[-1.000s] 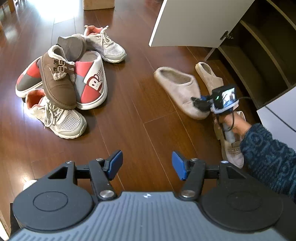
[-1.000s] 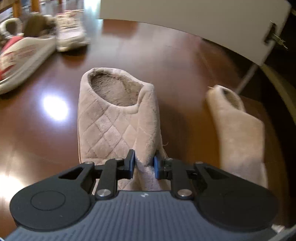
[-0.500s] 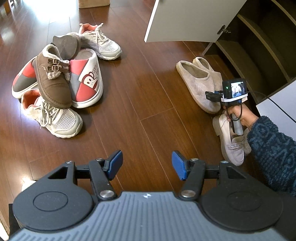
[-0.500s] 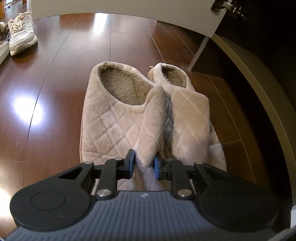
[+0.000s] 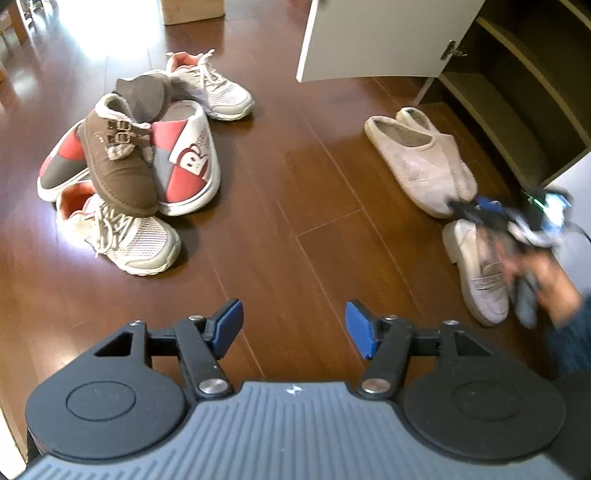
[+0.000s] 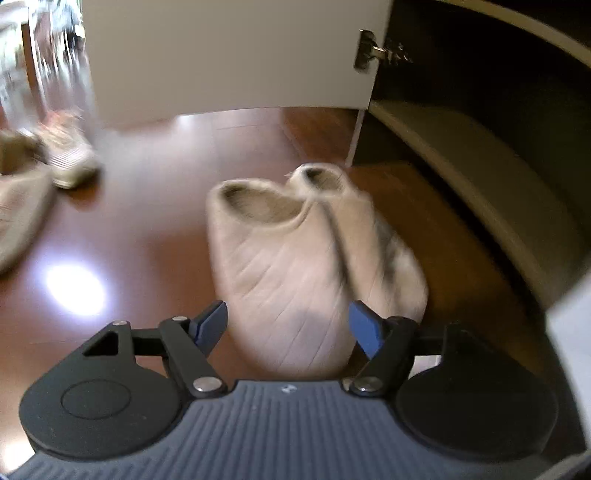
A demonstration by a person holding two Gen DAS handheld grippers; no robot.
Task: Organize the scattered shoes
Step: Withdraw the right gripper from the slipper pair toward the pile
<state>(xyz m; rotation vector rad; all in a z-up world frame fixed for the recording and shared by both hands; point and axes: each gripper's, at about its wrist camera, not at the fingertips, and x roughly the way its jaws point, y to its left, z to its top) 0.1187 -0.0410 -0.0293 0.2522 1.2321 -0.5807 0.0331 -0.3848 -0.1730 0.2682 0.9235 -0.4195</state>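
Two beige quilted slippers (image 5: 417, 162) lie side by side on the wood floor in front of the shoe cabinet; the nearer one (image 6: 280, 258) touches the farther one (image 6: 369, 236). My right gripper (image 6: 288, 325) hovers just behind their toes, blurred by motion. Its jaws are opening, and the pads stand clear of the fabric. From the left wrist it shows as a blur (image 5: 476, 210) over a white loafer (image 5: 480, 273). My left gripper (image 5: 293, 328) hangs open above bare floor, nothing between its fingers.
A heap of shoes sits at the left: a brown fur-lined shoe (image 5: 118, 166) on red-and-grey slippers (image 5: 184, 166), with two white sneakers (image 5: 125, 232) around. The white cabinet door (image 5: 369, 37) stands open beside dark shelves (image 5: 517, 110). A cardboard box (image 5: 192, 11) is at the back.
The right gripper dragged the beige slipper up against its mate, then let go, opened and pulled back upward. The left gripper stayed put and open.
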